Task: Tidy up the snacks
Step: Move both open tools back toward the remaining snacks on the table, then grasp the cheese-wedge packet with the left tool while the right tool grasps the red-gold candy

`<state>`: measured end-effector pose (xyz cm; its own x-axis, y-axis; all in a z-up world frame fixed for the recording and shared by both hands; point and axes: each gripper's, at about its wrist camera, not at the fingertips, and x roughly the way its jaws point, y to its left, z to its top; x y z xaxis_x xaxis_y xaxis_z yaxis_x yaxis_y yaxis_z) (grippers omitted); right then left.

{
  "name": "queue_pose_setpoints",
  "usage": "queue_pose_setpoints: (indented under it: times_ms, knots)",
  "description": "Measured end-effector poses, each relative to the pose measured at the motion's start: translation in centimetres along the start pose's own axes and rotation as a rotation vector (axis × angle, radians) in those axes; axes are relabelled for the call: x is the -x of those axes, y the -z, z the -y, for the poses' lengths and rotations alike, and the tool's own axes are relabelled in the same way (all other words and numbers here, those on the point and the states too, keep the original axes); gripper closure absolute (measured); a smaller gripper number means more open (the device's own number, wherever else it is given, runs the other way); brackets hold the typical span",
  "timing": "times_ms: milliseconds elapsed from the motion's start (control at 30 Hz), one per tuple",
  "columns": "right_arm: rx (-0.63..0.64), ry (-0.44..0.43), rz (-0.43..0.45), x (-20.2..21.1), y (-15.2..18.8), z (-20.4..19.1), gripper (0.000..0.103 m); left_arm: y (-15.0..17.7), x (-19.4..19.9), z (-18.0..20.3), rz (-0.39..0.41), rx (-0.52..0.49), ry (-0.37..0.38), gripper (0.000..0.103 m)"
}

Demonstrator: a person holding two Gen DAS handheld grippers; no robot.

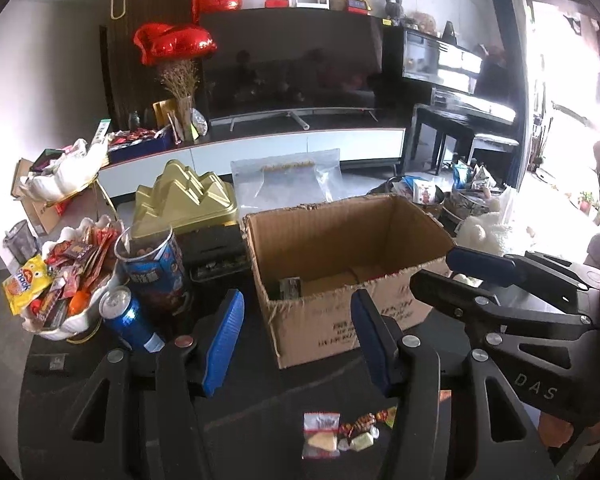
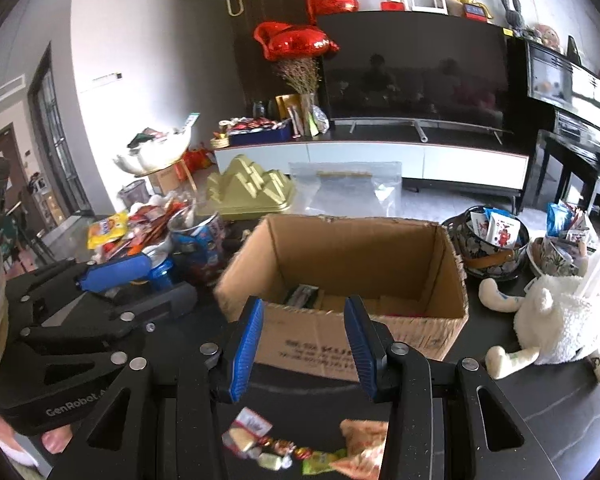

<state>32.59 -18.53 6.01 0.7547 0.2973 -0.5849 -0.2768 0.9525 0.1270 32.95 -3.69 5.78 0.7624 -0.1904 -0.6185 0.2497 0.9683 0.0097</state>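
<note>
An open cardboard box point(image 1: 340, 240) stands mid-table; it also shows in the right wrist view point(image 2: 340, 256), with a small dark packet on its floor point(image 1: 290, 287). Small wrapped snacks point(image 1: 340, 432) lie on the dark table in front of it, also in the right wrist view point(image 2: 280, 448). My left gripper point(image 1: 296, 336) is open and empty, above the table before the box. My right gripper point(image 2: 304, 344) is open and empty, just in front of the box. The right gripper also shows in the left wrist view point(image 1: 452, 276) at the box's right.
A white shell bowl of snacks point(image 1: 68, 280), a blue can point(image 1: 128, 318), a blue snack tube point(image 1: 156, 268) and a gold mountain-shaped tin point(image 1: 188, 200) stand left. A patterned bowl of packets point(image 2: 492, 240) and a white plush sheep point(image 2: 556, 320) lie right.
</note>
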Motion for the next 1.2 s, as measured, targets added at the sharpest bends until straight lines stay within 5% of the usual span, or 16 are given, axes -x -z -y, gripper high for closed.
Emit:
queue_pose_setpoints:
  times_ms: [633, 1200]
  knots:
    - [0.04, -0.002, -0.032, 2.2, 5.7, -3.1, 0.06, 6.7, 3.9, -0.9, -0.018, 0.023, -0.044, 0.047]
    - [0.094, -0.022, -0.156, 0.4, 11.6, -3.1, 0.06, 12.8, 1.4, 0.3, -0.146, 0.015, 0.012, 0.047]
